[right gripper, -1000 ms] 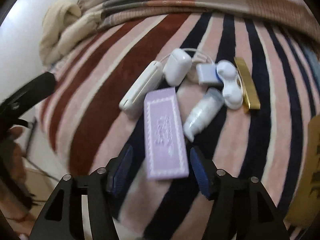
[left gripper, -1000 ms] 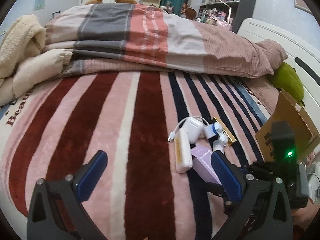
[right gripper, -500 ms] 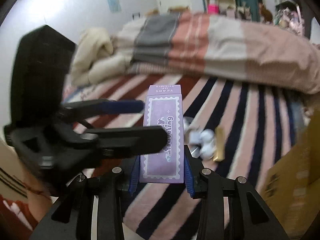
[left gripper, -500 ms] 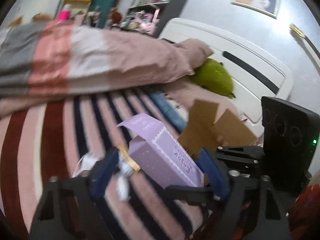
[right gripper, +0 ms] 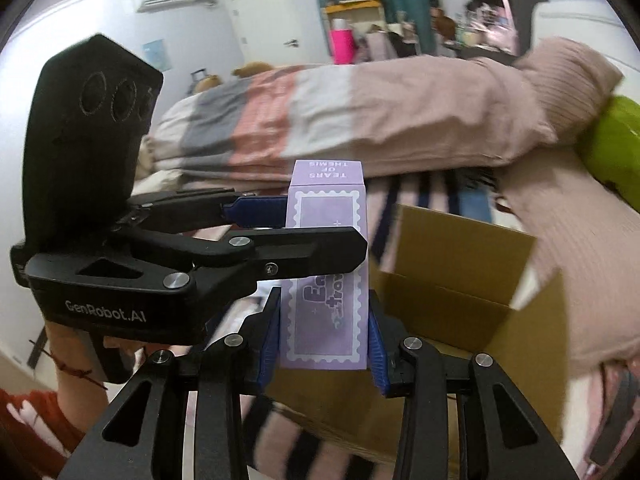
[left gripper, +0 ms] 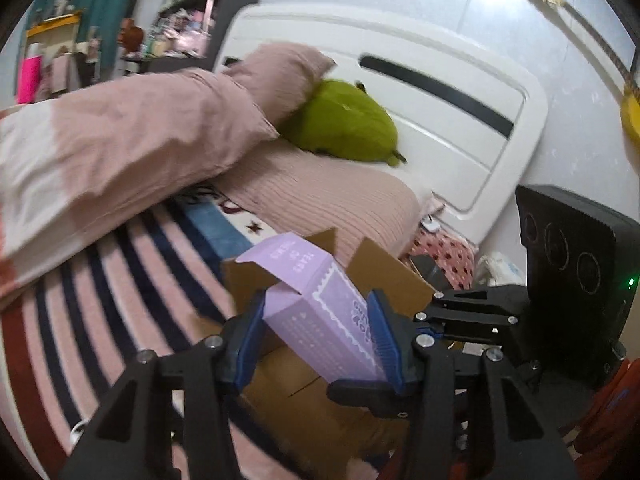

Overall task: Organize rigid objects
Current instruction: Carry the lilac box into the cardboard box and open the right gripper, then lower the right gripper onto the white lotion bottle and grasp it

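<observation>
Left gripper [left gripper: 316, 340] is clamping a purple box [left gripper: 320, 320] across its middle | right gripper [right gripper: 324, 332] is pinching the same purple box [right gripper: 326, 280] at its lower end | box is hanging in the air above an open cardboard box [right gripper: 460, 280] sitting on the striped bed [left gripper: 100, 280] | green plush toy [left gripper: 344, 124] is lying by the headboard.
</observation>
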A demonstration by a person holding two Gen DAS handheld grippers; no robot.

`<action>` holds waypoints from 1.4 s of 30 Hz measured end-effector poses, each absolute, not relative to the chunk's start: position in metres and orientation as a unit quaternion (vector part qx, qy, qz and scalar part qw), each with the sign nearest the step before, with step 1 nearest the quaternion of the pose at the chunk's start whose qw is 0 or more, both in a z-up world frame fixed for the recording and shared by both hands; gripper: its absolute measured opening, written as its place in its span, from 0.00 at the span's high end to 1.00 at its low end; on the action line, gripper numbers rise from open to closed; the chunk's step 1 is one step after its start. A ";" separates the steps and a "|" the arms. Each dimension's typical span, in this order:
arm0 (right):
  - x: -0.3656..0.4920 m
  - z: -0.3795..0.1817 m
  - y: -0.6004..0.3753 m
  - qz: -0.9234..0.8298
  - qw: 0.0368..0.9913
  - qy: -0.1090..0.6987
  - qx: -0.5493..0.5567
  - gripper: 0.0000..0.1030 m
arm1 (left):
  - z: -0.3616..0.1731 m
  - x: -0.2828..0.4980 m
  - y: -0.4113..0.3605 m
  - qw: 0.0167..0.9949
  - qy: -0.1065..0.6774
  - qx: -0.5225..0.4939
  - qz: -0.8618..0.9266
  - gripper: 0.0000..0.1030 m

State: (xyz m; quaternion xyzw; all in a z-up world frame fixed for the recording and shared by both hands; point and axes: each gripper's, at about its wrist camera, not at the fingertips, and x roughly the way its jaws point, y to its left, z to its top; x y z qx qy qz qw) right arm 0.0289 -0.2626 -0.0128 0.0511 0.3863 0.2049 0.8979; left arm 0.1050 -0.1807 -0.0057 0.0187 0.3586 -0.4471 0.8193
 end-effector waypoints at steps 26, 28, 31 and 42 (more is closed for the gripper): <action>0.017 -0.003 -0.160 0.338 0.862 0.377 0.016 0.53 | -0.003 0.076 0.016 0.913 0.350 -0.006 -0.212 0.21; 0.016 -0.014 -0.131 0.358 0.848 0.391 0.006 0.52 | -0.021 0.072 0.040 0.913 0.359 -0.014 -0.191 0.21; 0.023 -0.048 -0.093 0.358 0.825 0.438 0.002 0.49 | -0.048 0.066 0.067 0.912 0.374 -0.030 -0.167 0.21; 0.096 -0.185 -0.069 0.213 0.804 0.552 0.064 0.49 | -0.114 0.063 0.101 0.895 0.412 -0.077 -0.153 0.21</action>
